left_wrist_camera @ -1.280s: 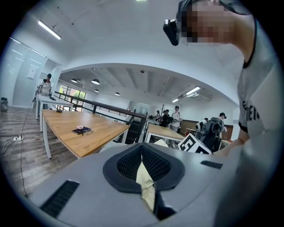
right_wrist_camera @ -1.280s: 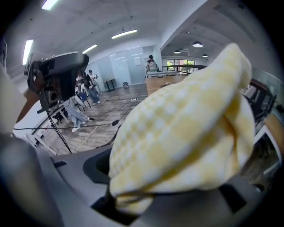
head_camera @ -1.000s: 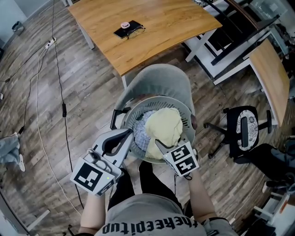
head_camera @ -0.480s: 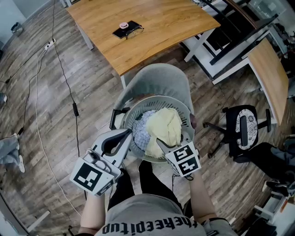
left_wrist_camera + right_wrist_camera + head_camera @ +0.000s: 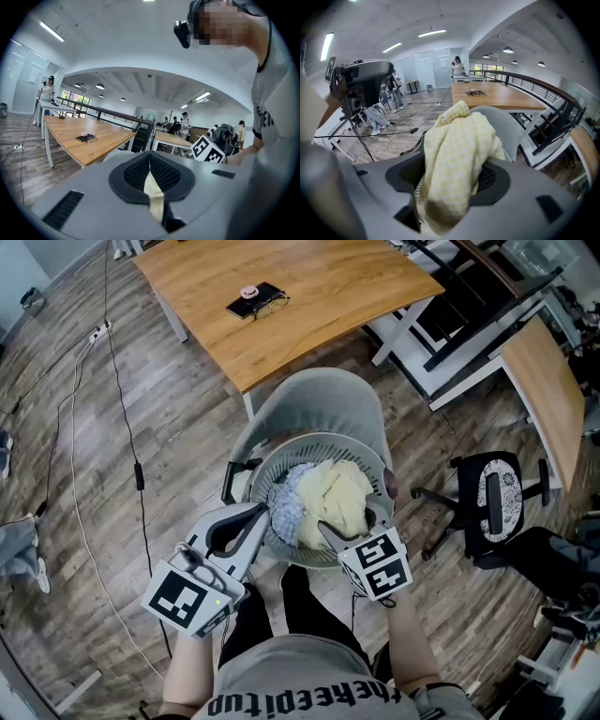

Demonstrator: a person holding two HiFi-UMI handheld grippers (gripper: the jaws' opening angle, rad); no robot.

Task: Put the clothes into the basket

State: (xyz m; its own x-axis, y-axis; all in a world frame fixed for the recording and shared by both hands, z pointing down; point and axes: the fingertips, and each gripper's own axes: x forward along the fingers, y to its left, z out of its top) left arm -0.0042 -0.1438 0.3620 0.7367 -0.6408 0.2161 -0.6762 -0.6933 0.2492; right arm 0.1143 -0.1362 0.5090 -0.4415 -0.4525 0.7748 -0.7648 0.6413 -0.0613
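Soft yellow checked cloth (image 5: 457,150) lies in the round slotted basket (image 5: 371,466), between the right gripper's (image 5: 452,180) opening jaws. Only the left gripper's (image 5: 150,176) own view shows it pinching the basket's thin rim.

A pale yellow checked garment (image 5: 339,502) is seen heaped in a round grey slotted basket (image 5: 323,440), bunched against a blue-and-white patterned cloth (image 5: 289,505) on its left. The basket is set on a grey chair (image 5: 319,395).
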